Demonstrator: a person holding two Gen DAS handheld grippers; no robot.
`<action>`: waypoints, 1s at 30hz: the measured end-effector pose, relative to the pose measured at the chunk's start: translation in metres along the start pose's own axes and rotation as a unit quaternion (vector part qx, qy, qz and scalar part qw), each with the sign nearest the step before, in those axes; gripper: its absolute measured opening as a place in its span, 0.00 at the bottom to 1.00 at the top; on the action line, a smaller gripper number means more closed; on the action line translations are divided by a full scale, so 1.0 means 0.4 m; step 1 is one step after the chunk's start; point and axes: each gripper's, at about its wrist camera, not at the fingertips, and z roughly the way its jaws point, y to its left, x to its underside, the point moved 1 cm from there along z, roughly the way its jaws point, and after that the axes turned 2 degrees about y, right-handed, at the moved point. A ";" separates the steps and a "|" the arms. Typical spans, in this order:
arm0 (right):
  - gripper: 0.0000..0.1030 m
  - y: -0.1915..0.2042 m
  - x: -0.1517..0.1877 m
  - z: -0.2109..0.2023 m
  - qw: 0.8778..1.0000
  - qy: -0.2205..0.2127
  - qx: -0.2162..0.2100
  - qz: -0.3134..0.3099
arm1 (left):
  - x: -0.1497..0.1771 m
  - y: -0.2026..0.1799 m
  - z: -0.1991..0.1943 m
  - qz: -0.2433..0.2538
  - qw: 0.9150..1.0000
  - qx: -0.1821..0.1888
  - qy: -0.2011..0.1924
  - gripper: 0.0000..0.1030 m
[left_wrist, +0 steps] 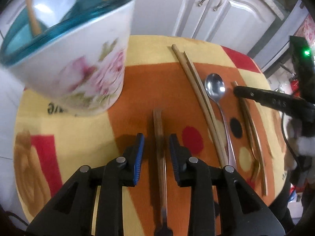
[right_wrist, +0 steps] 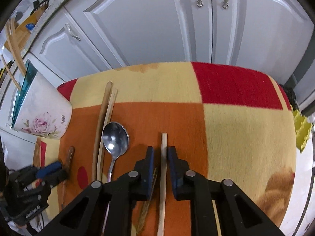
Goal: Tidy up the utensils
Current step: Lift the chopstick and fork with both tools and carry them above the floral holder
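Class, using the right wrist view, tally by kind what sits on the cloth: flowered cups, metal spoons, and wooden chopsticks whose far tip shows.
Flowered cup: 1
Metal spoon: 1
Chopsticks with tip showing: 4 (light pair, dark chopstick, pale chopstick between the right fingers)
Total: 6

Both wrist views look steeply down; shared spoon [left_wrist: 215, 87].

A floral white holder [left_wrist: 82, 66] with a teal rim stands on the tabletop, wooden sticks inside. Beside it lie a dark wooden chopstick [left_wrist: 158, 129], two pale chopsticks [left_wrist: 196, 90], a steel spoon [left_wrist: 215, 87] bowl-up, and another pale chopstick [right_wrist: 163, 157].
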 end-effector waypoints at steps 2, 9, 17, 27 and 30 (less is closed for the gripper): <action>0.05 0.001 -0.002 0.002 1.000 -0.003 -0.001 -0.002 | -0.013 -0.010 0.012 0.009 1.000 -0.015 -0.004 0.25; 0.05 -0.001 0.003 -0.071 0.999 -0.033 -0.032 0.002 | -0.029 -0.010 -0.003 0.034 0.999 0.005 0.000 0.09; 0.05 0.030 0.025 -0.254 0.993 -0.093 -0.073 -0.004 | 0.007 0.040 -0.192 0.022 0.996 0.066 -0.061 0.09; 0.05 0.123 0.083 -0.444 0.983 -0.151 -0.095 -0.052 | 0.096 0.038 -0.382 0.028 0.987 0.088 -0.129 0.09; 0.05 0.149 0.101 -0.481 0.980 -0.162 -0.097 -0.063 | 0.116 0.045 -0.418 0.027 0.985 0.091 -0.142 0.09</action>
